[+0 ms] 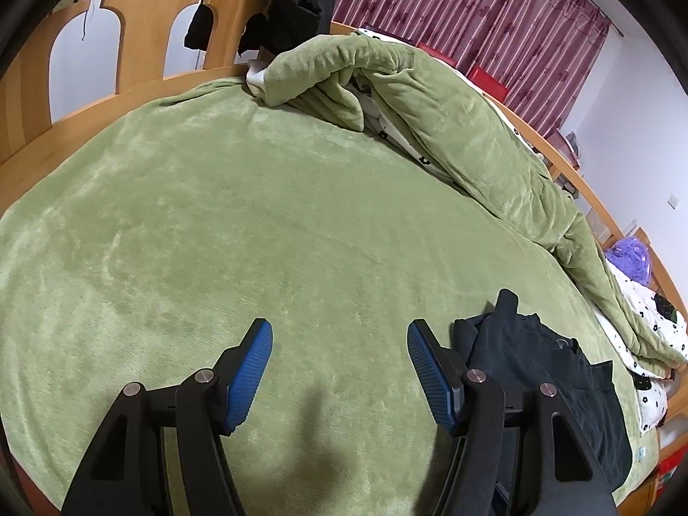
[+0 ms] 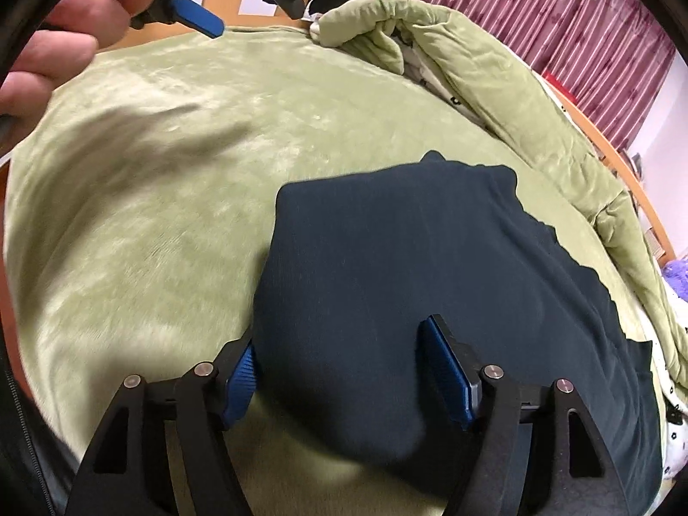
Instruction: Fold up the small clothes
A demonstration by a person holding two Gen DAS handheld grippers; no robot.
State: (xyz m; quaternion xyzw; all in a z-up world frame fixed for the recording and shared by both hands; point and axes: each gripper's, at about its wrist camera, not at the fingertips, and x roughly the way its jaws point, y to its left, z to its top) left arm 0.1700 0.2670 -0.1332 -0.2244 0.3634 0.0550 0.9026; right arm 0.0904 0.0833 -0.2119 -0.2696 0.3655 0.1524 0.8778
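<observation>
Right claw (image 2: 339, 370) above dark garment (image 2: 430, 258) (bunched)

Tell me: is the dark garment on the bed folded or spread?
Partly folded: the dark garment lies doubled with uneven edges on the green blanket.

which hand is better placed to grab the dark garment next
Right. The right claw stands open directly over the dark garment, cloth between its pads. The left claw is open over bare green blanket, garment off to its side.

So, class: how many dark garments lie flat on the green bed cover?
1: the dark navy garment lies beside the rolled green quilt; others may be hidden.
</observation>
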